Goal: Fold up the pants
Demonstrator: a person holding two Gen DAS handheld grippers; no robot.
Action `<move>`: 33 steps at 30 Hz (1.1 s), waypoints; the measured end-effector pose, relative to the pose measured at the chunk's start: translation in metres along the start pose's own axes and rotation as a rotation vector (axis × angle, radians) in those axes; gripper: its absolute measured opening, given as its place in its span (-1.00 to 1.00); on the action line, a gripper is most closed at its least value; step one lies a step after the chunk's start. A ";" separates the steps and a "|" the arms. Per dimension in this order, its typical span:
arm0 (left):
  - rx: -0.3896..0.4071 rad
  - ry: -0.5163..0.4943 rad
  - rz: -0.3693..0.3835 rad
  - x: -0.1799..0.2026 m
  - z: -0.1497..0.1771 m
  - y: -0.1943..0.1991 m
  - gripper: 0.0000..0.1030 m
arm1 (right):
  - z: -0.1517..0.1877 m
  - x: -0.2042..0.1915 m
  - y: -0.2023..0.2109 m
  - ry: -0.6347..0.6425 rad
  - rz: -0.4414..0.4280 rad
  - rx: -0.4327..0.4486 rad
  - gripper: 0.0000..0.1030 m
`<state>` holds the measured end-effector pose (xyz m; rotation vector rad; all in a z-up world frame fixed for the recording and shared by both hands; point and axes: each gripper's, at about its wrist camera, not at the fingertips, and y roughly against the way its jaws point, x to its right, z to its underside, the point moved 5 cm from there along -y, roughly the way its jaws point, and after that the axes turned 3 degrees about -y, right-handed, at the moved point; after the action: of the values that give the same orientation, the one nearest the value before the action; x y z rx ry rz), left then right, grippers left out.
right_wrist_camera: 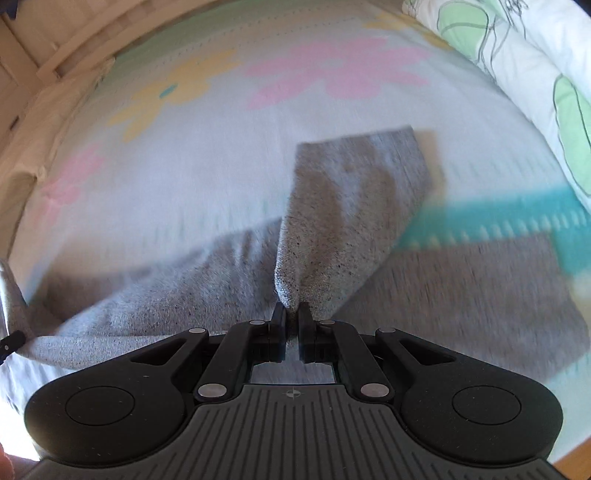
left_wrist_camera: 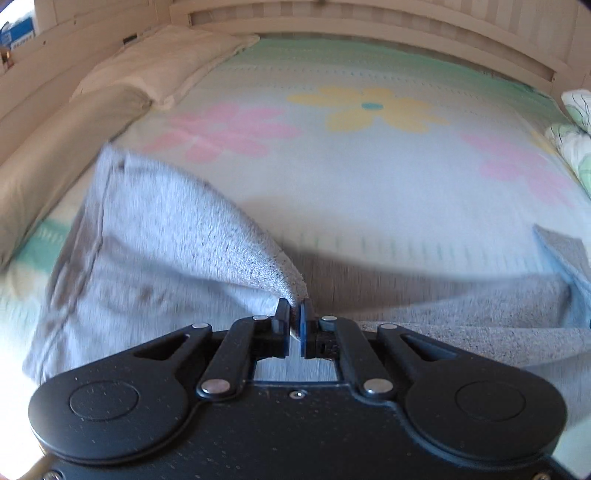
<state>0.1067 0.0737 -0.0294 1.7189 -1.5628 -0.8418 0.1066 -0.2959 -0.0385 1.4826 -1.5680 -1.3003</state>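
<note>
Closest to the lens in both wrist views is a black claw body with two fingers reaching forward. The left claw [left_wrist_camera: 294,314] is pressed together on a pinch of grey fabric, and the right claw [right_wrist_camera: 291,314] pinches another fold of the same cloth. That cloth is the pants [right_wrist_camera: 332,229], heathered grey knit, lying on the bed [left_wrist_camera: 369,192], which wears a pale cover printed with pink and yellow flowers.

Taking the pants as the landmark: from each claw a raised flap of fabric rises and drapes away, while the rest of the garment lies flat on the cover below and between the two claws. Beyond the pants, in the left view, beige pillows [left_wrist_camera: 159,66] line the bed's far left edge against a pale wooden headboard [left_wrist_camera: 369,22]. To the right of the pants sits a white cushion with green leaf shapes [right_wrist_camera: 535,74].

Both grips sit on the fabric's edge, likely so the two corners can be lifted together and carried over evenly for a fold. Blur suggests motion.
</note>
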 end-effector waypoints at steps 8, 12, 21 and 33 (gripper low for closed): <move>-0.125 -0.113 0.073 0.006 0.041 -0.001 -0.79 | 0.019 0.008 -0.006 0.056 0.054 -0.067 -0.71; -0.004 -0.178 0.118 0.020 0.014 0.035 -0.66 | -0.002 0.011 0.027 0.066 0.070 0.055 -0.66; -0.002 -0.170 0.115 0.027 -0.024 -0.012 -0.35 | -0.053 -0.014 0.008 0.087 0.156 0.152 -0.57; -0.255 -0.093 0.172 0.010 0.038 -0.061 -0.31 | -0.071 -0.061 -0.082 0.248 0.343 0.110 -0.37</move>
<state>0.1120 0.0659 -0.1016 1.3627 -1.5635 -0.9971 0.2128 -0.2447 -0.0789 1.3086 -1.6580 -0.8166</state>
